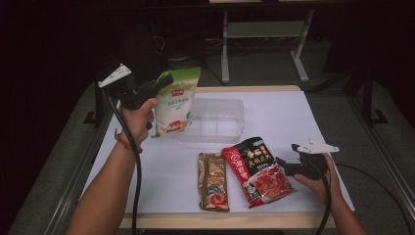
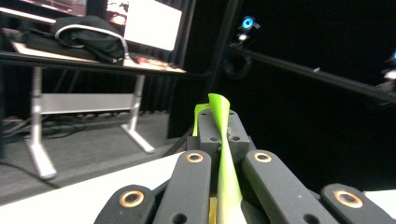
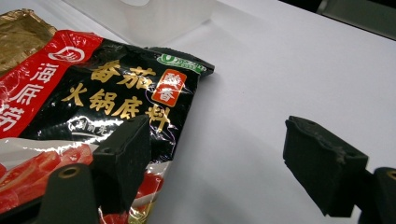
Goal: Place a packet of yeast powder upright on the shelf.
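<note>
A white and green pouch (image 1: 174, 102) hangs above the table's left side, pinched at its green top edge (image 2: 221, 140) by my left gripper (image 1: 159, 84), which is shut on it. The pouch dangles just left of a clear plastic bin (image 1: 215, 120). A black and red sauce packet (image 1: 257, 169) lies flat near the front, with a gold packet (image 1: 213, 181) to its left. My right gripper (image 1: 283, 165) rests low at the packet's right edge, open; in the right gripper view one pad (image 3: 123, 156) stands over the packet (image 3: 84, 102) and the other (image 3: 322, 161) over bare table.
The white table (image 1: 284, 117) has a wooden front edge and dark floor beyond it. A metal desk frame (image 1: 264, 34) stands behind the table. Cables trail from both grippers along the forearms.
</note>
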Tool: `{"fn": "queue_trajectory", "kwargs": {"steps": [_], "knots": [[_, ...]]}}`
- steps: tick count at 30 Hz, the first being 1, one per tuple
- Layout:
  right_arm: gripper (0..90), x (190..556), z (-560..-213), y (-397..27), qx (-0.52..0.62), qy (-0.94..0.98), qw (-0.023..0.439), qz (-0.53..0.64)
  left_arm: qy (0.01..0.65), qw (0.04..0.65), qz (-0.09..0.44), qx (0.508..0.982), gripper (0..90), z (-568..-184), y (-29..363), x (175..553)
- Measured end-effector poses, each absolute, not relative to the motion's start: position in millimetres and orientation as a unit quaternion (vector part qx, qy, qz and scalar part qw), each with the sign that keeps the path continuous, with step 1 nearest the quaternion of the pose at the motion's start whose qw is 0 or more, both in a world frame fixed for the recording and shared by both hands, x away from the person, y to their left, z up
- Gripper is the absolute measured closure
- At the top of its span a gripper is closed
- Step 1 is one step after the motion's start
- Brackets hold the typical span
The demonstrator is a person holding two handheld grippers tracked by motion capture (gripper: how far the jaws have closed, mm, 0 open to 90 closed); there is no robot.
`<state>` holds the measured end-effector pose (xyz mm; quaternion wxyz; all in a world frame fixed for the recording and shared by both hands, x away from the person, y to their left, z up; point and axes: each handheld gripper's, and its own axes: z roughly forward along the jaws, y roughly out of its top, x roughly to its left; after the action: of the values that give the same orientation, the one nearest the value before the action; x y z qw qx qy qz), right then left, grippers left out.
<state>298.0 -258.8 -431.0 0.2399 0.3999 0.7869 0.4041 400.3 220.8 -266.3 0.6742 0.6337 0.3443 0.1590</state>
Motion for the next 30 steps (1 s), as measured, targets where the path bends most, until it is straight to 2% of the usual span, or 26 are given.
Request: {"fn": "queue_trajectory", "kwargs": {"steps": [15,22,30], "knots": [[22.3,298,-432,-259,0.396,0.791,0.240,0.401,0.369,0.662,0.179,0.628,89.4,-292,179,445],[22.3,297,-433,-259,0.395,0.792,0.239,0.398,0.388,0.675,0.175,0.603,89.3,-314,179,460],[22.3,297,-434,-259,0.396,0.794,0.240,0.395,0.378,0.674,0.165,0.613,88.5,-343,179,463]]}}
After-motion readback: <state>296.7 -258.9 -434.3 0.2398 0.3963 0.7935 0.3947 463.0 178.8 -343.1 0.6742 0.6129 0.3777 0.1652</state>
